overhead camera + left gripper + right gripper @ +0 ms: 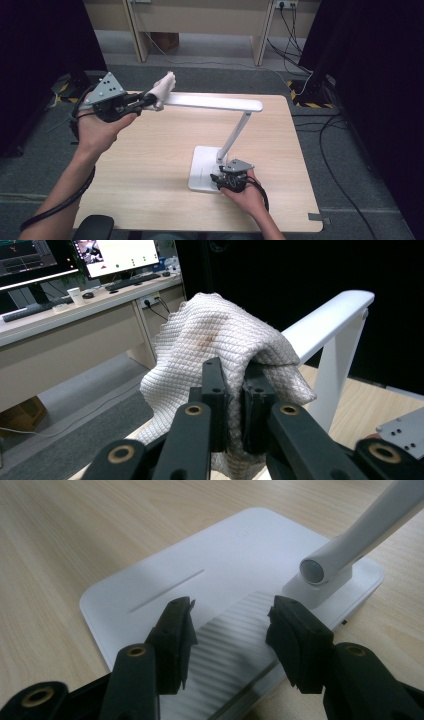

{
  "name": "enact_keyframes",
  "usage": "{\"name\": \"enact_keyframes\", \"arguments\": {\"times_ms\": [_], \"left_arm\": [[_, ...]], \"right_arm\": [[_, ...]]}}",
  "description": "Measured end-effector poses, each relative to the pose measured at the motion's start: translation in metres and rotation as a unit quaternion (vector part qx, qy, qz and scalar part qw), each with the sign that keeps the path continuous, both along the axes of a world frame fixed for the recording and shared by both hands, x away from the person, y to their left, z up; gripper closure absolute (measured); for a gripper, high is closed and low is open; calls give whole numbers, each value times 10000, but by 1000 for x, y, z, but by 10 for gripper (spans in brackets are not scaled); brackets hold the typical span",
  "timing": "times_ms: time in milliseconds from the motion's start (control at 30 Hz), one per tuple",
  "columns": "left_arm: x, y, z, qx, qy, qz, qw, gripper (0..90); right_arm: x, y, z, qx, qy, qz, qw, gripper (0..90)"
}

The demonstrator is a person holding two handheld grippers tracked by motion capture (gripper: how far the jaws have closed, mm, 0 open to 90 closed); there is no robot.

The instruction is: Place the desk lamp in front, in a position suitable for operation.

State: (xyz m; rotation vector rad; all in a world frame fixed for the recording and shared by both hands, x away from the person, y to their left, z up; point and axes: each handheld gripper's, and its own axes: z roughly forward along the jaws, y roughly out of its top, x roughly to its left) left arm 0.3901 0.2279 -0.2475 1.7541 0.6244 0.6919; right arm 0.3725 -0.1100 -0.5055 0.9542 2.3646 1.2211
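White quilted cloth (215, 335) is soft and light, pinched by the closed left tool (234, 390) at the lamp head (210, 102); the open right tool (230, 630) rests over the stiff base (165, 580)

A wooden table (150, 165) is standing on a grey carpet floor (210, 75). Black curtains (380, 100) are hanging on both sides of the room. A pale desk (200, 20) is sitting at the back, with black cables (292, 45) lying beside it. In the left gripper view, computer screens (120, 255) are glowing on a long desk (75, 320).
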Motion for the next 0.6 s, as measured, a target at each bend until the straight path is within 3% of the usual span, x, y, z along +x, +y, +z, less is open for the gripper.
{"name": "enact_keyframes", "arguments": {"times_ms": [600], "left_arm": [[0,-19,-8,140,103,-238,9996,826]], "right_arm": [[1,-2,-1,68,15,-1,10000,541]]}}
